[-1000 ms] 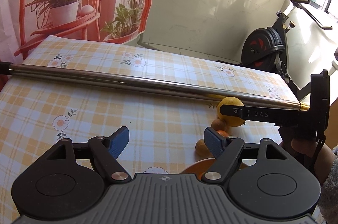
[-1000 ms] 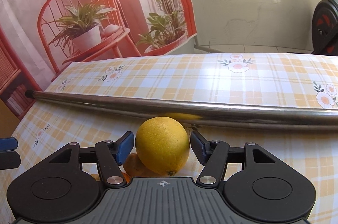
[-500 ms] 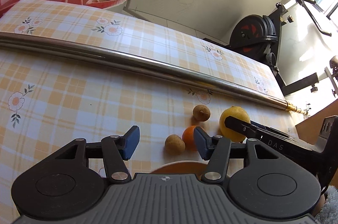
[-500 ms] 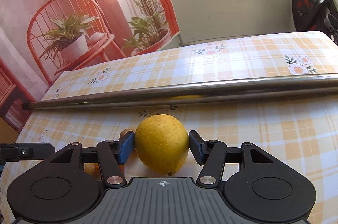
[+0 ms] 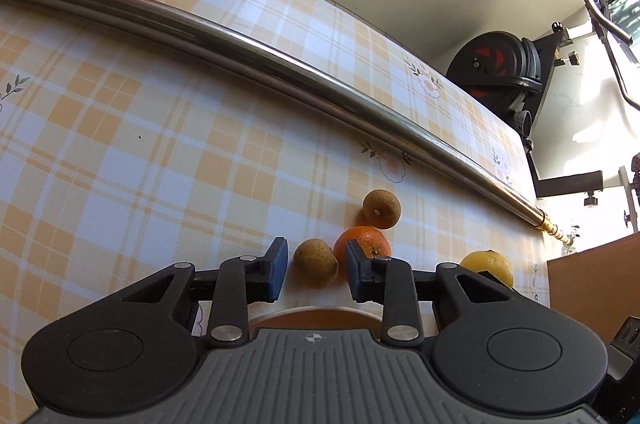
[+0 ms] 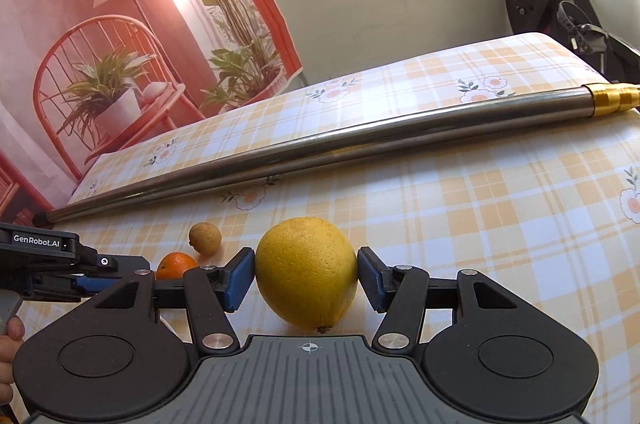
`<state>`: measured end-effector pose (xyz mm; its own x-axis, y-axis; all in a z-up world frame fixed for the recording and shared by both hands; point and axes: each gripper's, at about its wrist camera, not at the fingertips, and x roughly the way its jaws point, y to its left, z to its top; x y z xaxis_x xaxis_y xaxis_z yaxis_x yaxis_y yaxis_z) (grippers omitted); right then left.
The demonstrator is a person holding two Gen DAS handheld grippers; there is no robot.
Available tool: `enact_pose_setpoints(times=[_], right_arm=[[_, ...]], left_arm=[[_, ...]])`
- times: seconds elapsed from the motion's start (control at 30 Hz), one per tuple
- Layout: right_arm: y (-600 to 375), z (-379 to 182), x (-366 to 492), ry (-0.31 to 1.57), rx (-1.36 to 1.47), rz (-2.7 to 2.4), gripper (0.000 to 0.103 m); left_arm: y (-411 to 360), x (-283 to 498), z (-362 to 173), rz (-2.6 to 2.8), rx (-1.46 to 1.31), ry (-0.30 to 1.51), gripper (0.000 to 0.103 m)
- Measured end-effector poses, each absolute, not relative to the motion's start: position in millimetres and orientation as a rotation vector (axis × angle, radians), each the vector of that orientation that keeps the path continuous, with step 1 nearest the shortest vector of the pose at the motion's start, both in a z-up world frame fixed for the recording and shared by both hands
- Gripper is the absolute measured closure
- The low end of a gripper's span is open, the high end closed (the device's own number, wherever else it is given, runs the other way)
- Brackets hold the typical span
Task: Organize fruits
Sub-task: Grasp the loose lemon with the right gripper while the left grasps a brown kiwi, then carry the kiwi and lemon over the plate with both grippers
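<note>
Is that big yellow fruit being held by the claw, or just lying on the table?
Held. The right gripper's blue pads press both sides of the yellow fruit.

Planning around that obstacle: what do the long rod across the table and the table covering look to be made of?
The rod looks like polished metal, likely steel: it mirrors the cloth and has a brass-coloured threaded-looking tip. The table covering looks like smooth plastic or oilcloth with a printed orange check and flowers: it has a soft sheen and shows no weave, though coated fabric is possible.

2 brown fruits point(image 5: 316, 263), 1 orange point(image 5: 362, 244), 1 lemon point(image 6: 307, 272), 1 pole point(image 5: 280, 67).
</note>
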<state>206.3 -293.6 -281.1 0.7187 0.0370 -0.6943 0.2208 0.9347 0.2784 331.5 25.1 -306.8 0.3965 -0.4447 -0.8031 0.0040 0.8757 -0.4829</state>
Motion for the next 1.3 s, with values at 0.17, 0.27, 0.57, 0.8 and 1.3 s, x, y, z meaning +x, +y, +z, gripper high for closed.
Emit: enact_pose_setpoints(times=[0.17, 0.27, 0.57, 0.8, 1.3], right_arm=[[-294, -278, 201, 0.758, 0.353, -0.098, 0.051], [-292, -278, 202, 0.759, 0.358, -0.092, 0.051], [-291, -278, 194, 0.761, 0.376, -0.088, 0.051], [-288, -277, 193, 0.766, 0.379, -0.087, 0.051], [-260, -255, 160, 0.737, 0.352, -0.053, 0.051]], left_arm=[[23, 333, -306, -0.289, -0.433, 1.117, 0.07], [22, 332, -305, -0.289, -0.433, 1.114, 0.07], [25, 324, -305, -0.31, -0.429, 1.107, 0.078], [23, 322, -303, -0.314, -0.399, 1.091, 0.078], [30, 256, -232, -0.382, -0.241, 0.857, 0.078]])
